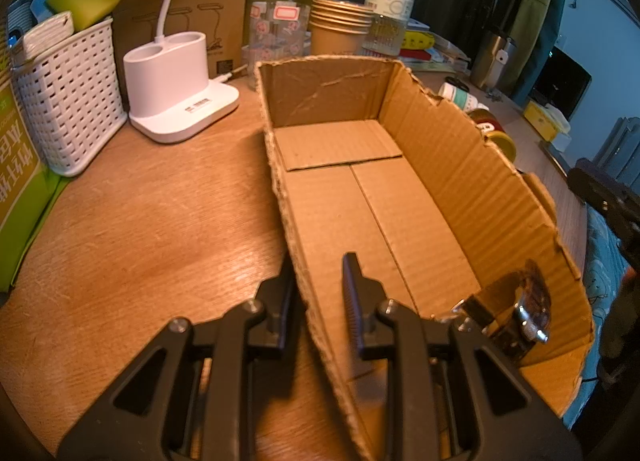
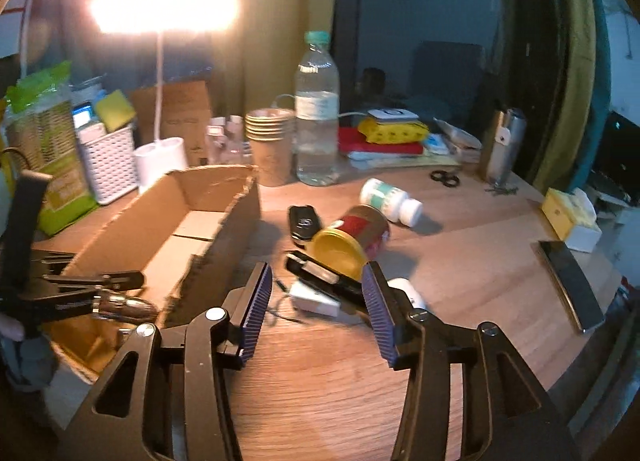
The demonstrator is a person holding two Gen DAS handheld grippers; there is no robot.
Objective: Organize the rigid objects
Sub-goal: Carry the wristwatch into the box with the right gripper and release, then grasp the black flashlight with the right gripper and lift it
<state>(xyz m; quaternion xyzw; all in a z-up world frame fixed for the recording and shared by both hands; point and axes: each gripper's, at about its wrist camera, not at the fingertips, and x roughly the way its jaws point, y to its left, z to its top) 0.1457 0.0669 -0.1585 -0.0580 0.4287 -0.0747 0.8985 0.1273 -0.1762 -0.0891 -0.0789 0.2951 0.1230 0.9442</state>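
Observation:
An open cardboard box (image 1: 472, 165) lies on the wooden table; it also shows in the right wrist view (image 2: 224, 221). My left gripper (image 1: 318, 281) is shut on the box's left wall, one finger outside, one inside. A wristwatch (image 1: 520, 309) lies in the box's near right corner. My right gripper (image 2: 316, 301) is open and empty over the table. Just beyond it lie a black stapler (image 2: 320, 273), a white block (image 2: 314, 301), a red can with a yellow lid (image 2: 352, 237), a black car key (image 2: 304, 223) and a white pill bottle (image 2: 388, 201).
At the back stand a white basket (image 1: 68, 101), a white lamp base (image 1: 180, 97), stacked paper cups (image 2: 268, 145), a water bottle (image 2: 316, 117), books (image 2: 384, 141) and a steel flask (image 2: 504, 145). A dark phone (image 2: 570, 285), a yellow box (image 2: 568, 213) and scissors (image 2: 444, 179) are at the right.

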